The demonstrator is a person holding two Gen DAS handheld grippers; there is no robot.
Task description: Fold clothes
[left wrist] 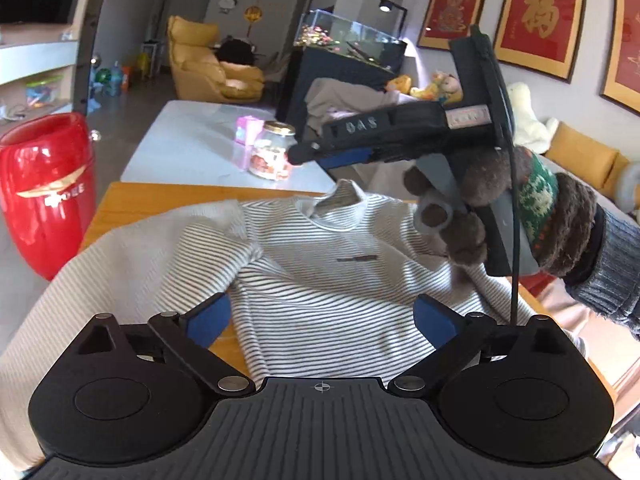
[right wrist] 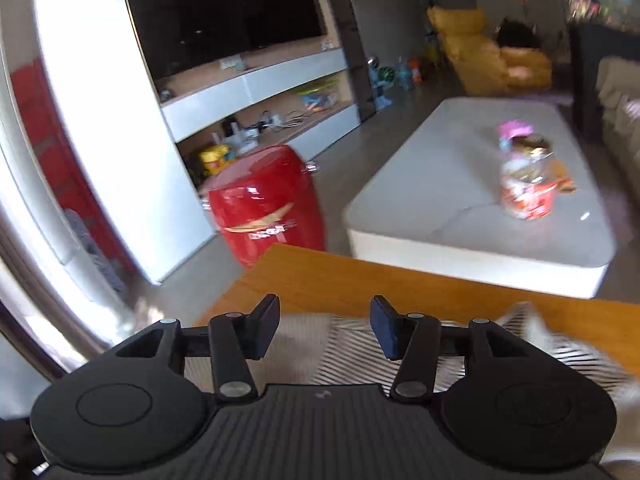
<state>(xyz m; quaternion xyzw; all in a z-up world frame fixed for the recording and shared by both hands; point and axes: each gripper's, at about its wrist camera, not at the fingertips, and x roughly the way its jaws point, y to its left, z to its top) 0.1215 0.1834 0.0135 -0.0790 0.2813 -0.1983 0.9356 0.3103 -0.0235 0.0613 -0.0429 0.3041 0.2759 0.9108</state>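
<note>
A white low table with a glossy top fills the far middle of the room, and nearer stands the orange-brown wooden table that bears the task's thing. Across that wood lies the white, thin-striped knit sweater, front up, collar at the far edge, one plain white sleeve spread to the left. A glossy red barrel-shaped stool stands on the floor to the left. The left gripper hovers over the sweater's chest, jaws spread wide, nothing between them. The right gripper (held in a brown woolly glove) has its jaws partly apart and empty above the striped cloth. A glass jar with a gold lid sits on the white table.
</note>
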